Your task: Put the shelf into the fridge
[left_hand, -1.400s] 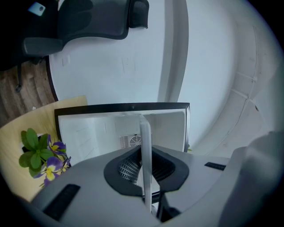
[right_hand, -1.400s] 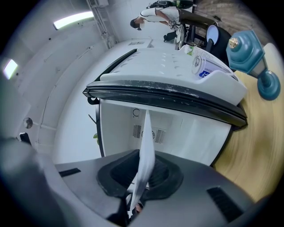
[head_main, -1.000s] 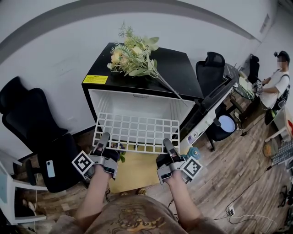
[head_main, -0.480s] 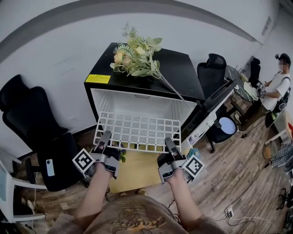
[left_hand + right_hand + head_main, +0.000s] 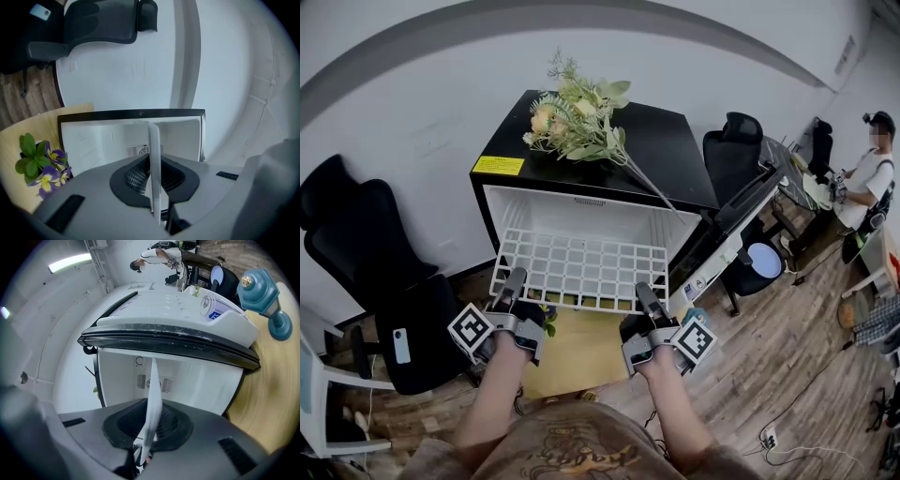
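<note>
- Holding the shelf (image 5: 581, 270) by its near rail: left gripper (image 5: 515, 279) at the 7 o'clock corner, right gripper (image 5: 643, 292) at the 5 o'clock corner. Both sets of jaws are clamped on the white wire, and each gripper view shows the rail edge-on between the pads.
- Shelf is roughly level. Its far edge is at the mouth of the fridge (image 5: 670, 155) at 12 o'clock, and the near part hangs out in the air.
- Handling, my read: a coated wire grid, so light and stiff and not fragile. The smooth coating is likely slick in the pads, so it could pivot if one side leads.
- Grip: two points well apart on the near rail looks right. Keep both sides advancing evenly so it doesn't rack against the walls.
- Can't make out side ledges inside the white liner. There is a vent on the back wall.
- Fridge door (image 5: 727, 234) is swung open toward 2 o'clock, clear of the shelf.
- Bouquet (image 5: 577, 117) lies on the black top, stem running toward 2 o'clock, above the opening.
- Floor is wood planks (image 5: 787, 356). A yellow board (image 5: 572, 354) lies at 6 o'clock under the shelf, with a small purple-flowered plant (image 5: 40, 161) and a blue knobbed object (image 5: 262, 294) on it.
- Room: black office chair (image 5: 366, 253) at 9 o'clock. More chairs and a desk are at 2, and a seated person (image 5: 867, 178) is at 3, well apart.
</note>
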`<state>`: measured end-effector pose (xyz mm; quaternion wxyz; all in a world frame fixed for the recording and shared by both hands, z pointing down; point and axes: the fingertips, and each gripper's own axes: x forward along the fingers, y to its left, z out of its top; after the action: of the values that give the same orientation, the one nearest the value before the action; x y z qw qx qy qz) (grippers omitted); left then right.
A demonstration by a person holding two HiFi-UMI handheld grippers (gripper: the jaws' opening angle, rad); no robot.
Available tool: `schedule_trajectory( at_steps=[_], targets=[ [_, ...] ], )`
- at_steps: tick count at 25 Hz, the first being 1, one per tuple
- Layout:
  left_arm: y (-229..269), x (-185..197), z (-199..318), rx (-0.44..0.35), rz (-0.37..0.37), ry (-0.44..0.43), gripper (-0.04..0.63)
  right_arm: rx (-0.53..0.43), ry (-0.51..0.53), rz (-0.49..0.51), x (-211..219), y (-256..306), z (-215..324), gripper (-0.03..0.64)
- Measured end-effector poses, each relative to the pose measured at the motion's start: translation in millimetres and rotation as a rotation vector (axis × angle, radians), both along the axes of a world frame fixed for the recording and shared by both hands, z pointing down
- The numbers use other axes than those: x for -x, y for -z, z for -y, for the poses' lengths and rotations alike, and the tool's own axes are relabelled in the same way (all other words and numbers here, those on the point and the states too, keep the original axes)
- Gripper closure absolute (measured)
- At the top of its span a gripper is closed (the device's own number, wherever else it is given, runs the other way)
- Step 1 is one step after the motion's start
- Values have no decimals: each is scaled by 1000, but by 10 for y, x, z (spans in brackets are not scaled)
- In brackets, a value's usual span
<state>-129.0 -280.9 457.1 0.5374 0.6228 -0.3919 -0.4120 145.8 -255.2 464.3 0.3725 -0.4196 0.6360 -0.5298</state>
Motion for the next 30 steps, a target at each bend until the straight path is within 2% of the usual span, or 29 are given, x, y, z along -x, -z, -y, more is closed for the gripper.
schedule_trajectory(
  at_steps=[30],
  targets=[
    [-3, -30, 282, 8, -4, 34, 546, 7, -26, 15, -47, -38, 294, 603]
  ],
)
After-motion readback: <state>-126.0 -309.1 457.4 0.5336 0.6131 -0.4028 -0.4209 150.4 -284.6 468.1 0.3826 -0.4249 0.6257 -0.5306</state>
